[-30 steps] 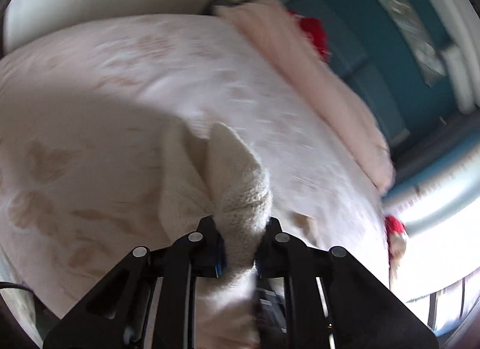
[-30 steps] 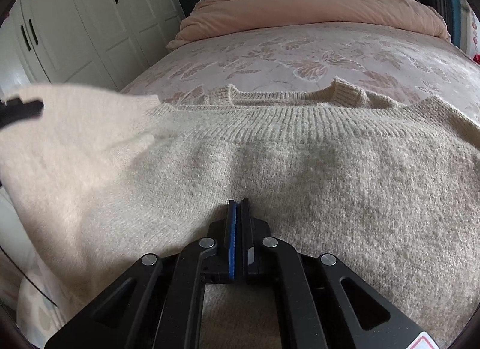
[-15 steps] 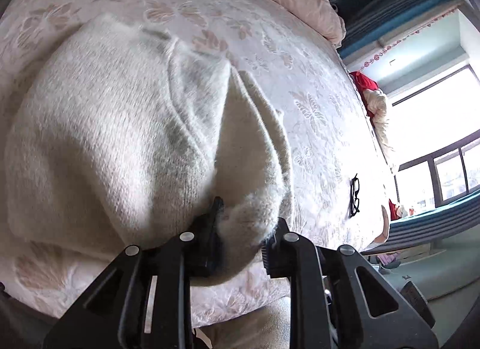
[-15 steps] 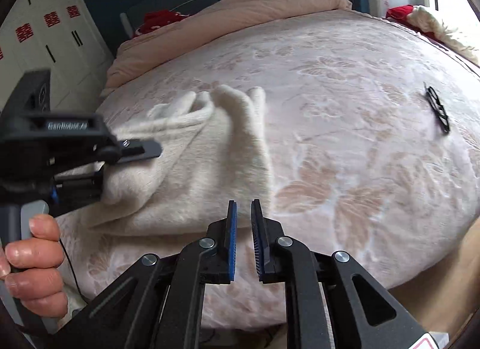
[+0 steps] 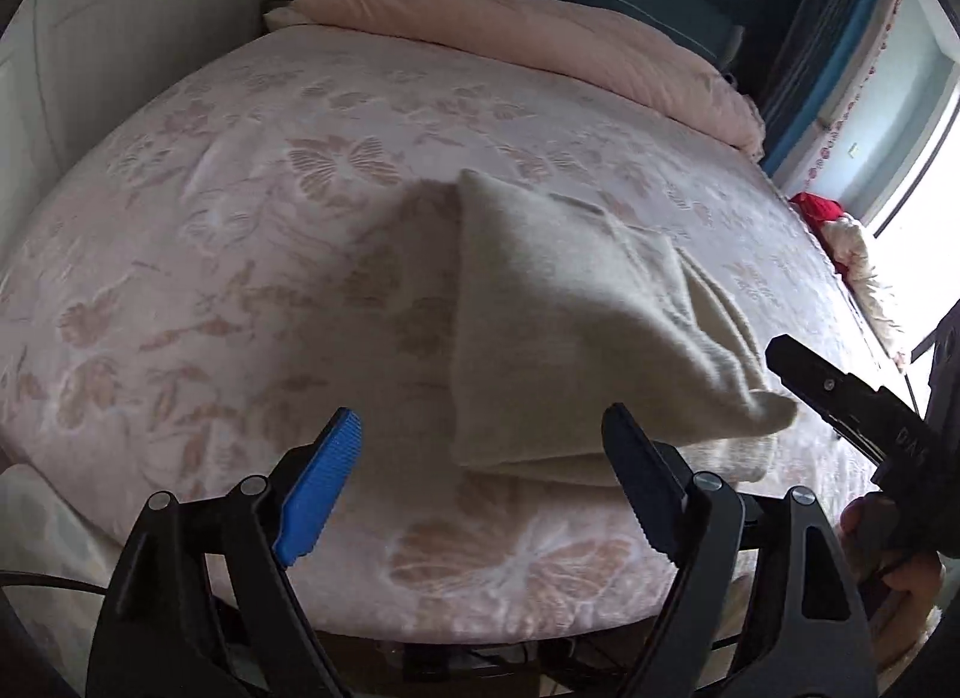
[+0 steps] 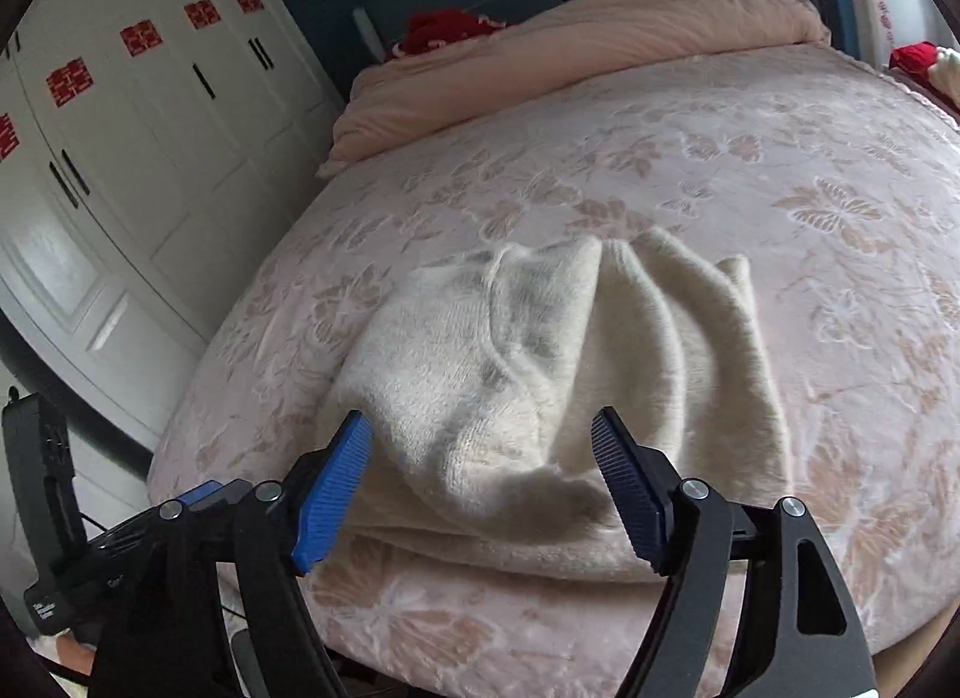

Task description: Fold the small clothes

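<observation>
A cream knitted sweater (image 5: 570, 338) lies folded in a loose bundle near the front edge of the bed; it also shows in the right wrist view (image 6: 540, 374). My left gripper (image 5: 480, 458) is open and empty, just in front of the sweater's near left corner. My right gripper (image 6: 480, 458) is open and empty, its jaws standing either side of the bundle's near end without closing on it. The right gripper's fingers (image 5: 840, 392) show at the right edge of the left wrist view.
The bed (image 5: 240, 230) has a pink floral cover. A pink quilt (image 5: 540, 38) lies rolled at the head, with a red item (image 6: 444, 29) behind it. White wardrobes (image 6: 120, 128) stand to the left. A window (image 5: 924, 188) is at the right.
My left gripper has let go of the sweater and opened wide. My right gripper has opened too and moved up to the bundle. The sweater now rests folded on the bed.
</observation>
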Demonstrator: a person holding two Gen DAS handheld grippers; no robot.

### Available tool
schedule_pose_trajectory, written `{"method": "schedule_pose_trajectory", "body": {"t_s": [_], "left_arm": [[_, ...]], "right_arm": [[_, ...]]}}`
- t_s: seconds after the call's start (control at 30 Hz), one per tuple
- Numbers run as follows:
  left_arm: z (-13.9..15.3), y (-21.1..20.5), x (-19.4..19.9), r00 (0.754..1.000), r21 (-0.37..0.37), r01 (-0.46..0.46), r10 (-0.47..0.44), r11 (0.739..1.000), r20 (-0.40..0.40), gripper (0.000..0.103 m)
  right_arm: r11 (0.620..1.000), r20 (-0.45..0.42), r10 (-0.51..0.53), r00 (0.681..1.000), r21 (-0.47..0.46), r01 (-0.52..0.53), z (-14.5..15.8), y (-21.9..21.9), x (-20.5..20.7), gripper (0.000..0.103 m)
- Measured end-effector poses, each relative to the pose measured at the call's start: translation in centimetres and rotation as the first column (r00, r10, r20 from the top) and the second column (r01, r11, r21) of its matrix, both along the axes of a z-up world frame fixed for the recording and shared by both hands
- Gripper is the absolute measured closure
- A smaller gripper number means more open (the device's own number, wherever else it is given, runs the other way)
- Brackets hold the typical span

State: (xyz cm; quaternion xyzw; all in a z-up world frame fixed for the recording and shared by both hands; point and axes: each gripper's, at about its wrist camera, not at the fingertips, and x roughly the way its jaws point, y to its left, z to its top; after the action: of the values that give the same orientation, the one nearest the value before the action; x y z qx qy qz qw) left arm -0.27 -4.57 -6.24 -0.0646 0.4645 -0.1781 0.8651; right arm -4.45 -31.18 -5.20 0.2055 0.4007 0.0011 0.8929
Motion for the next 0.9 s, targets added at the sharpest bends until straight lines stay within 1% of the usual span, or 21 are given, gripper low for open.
{"method": "schedule_pose_trajectory", "body": {"t_s": [0.07, 0.1, 0.13, 0.17, 0.2, 0.23, 0.27, 0.33, 0.37, 0.4, 0.43, 0.47, 0.5, 0.53, 0.57, 0.6, 0.67, 0.7, 0.77, 0.83, 0.9], "left_arm": [[-0.7, 0.4, 0.4, 0.999, -0.001, -0.012, 0.012, 1.0, -0.033, 0.023], [-0.9, 0.3, 0.3, 0.999, 0.004, -0.016, 0.016, 1.0, -0.043, 0.023], [-1.2, 0.1, 0.2, 0.999, 0.01, -0.012, 0.012, 1.0, -0.052, 0.023], [-1.3, -0.4, 0.4, 0.998, 0.016, -0.01, 0.011, 1.0, -0.058, 0.023], [-1.3, -0.7, 0.3, 0.998, 0.021, -0.007, 0.008, 1.0, -0.058, 0.023], [-1.4, -0.9, 0.3, 0.998, 0.024, 0.0, 0.001, 1.0, -0.056, 0.023], [-1.3, -1.3, 0.4, 0.998, 0.032, 0.007, -0.005, 0.999, -0.056, 0.023], [-0.9, -1.8, 0.4, 0.999, 0.029, 0.025, -0.024, 0.999, -0.046, 0.023], [-0.7, -2.1, 0.5, 0.999, 0.028, 0.03, -0.028, 0.999, -0.043, 0.023], [-0.7, -2.4, 0.6, 0.999, 0.027, 0.033, -0.032, 0.999, -0.044, 0.023], [-0.8, -2.8, 0.7, 0.998, 0.022, 0.041, -0.04, 0.999, -0.048, 0.023], [-1.0, -3.2, 0.8, 0.997, 0.019, 0.05, -0.049, 0.999, -0.054, 0.023], [-1.3, -3.8, 0.8, 0.997, 0.019, 0.057, -0.056, 0.998, -0.062, 0.023], [-1.5, -4.3, 0.9, 0.996, 0.021, 0.064, -0.062, 0.998, -0.07, 0.023], [-1.7, -4.9, 0.9, 0.995, 0.025, 0.071, -0.069, 0.997, -0.077, 0.023], [-1.8, -5.5, 0.9, 0.994, 0.033, 0.072, -0.069, 0.997, -0.079, 0.023], [-1.5, -6.0, 0.9, 0.996, 0.054, 0.071, -0.067, 0.996, -0.066, 0.023], [-1.5, -6.2, 1.0, 0.996, 0.067, 0.068, -0.064, 0.995, -0.06, 0.023], [-1.4, -6.3, 1.2, 0.996, 0.064, 0.07, -0.066, 0.996, -0.058, 0.023], [-1.4, -6.3, 1.6, 0.996, 0.067, 0.065, -0.061, 0.996, -0.061, 0.023], [-0.9, -6.1, 1.7, 0.998, 0.055, 0.052, -0.049, 0.997, -0.048, 0.023]], "right_arm": [[0.999, -0.082, -0.018, 0.996, -0.046, 0.014, -2.1, 0.8, 1.8, 0.028], [0.999, -0.116, -0.02, 0.993, -0.045, 0.015, -3.2, 0.8, 2.5, 0.03], [1.0, -0.149, -0.014, 0.989, -0.016, 0.012, -4.4, 0.8, 3.0, 0.063], [0.999, -0.175, 0.002, 0.985, 0.034, 0.004, -5.2, 0.6, 3.3, 0.086], [0.998, -0.181, -0.001, 0.983, 0.067, 0.013, -5.2, 0.4, 3.4, 0.087], [0.997, -0.139, -0.012, 0.99, 0.069, 0.022, -3.9, 0.1, 3.0, 0.088], [0.998, -0.076, -0.027, 0.997, 0.047, 0.031, -1.9, -0.2, 2.2, 0.089], [0.998, 0.044, -0.057, 0.997, 0.005, 0.057, 2.5, -1.0, 0.2, 0.09], [0.997, 0.081, -0.075, 0.994, -0.029, 0.078, 3.9, -1.4, -0.8, 0.09], [0.991, 0.091, -0.095, 0.991, -0.085, 0.103, 4.4, -1.9, -1.5, 0.09], [0.981, 0.065, -0.107, 0.992, -0.156, 0.116, 3.6, -2.5, -1.7, 0.088], [0.972, -0.006, -0.109, 0.994, -0.208, 0.105, 1.4, -3.3, -1.2, 0.087], [0.974, -0.101, -0.105, 0.989, -0.21, 0.082, -1.8, -4.5, -0.6, 0.086], [0.984, -0.201, -0.095, 0.975, -0.17, 0.061, -5.4, -5.5, -0.3, 0.086], [0.99, -0.224, -0.093, 0.97, -0.123, 0.067, -7.3, -5.9, -0.6, 0.086], [0.991, -0.178, -0.107, 0.978, -0.101, 0.09, -6.9, -6.2, -1.3, 0.085], [0.992, -0.128, -0.117, 0.985, -0.071, 0.108, -4.8, -6.2, -1.8, 0.072], [0.991, -0.1, -0.123, 0.987, -0.063, 0.117, -3.7, -6.3, -1.9, 0.069], [0.992, -0.059, -0.122, 0.991, -0.046, 0.12, -2.1, -6.7, -1.7, 0.053], [0.991, -0.052, -0.135, 0.989, -0.025, 0.134, -1.6, -7.6, -1.1, 0.052], [0.99, -0.071, -0.142, 0.987, 0.007, 0.143, -2.1, -8.4, -0.5, 0.051]]}}
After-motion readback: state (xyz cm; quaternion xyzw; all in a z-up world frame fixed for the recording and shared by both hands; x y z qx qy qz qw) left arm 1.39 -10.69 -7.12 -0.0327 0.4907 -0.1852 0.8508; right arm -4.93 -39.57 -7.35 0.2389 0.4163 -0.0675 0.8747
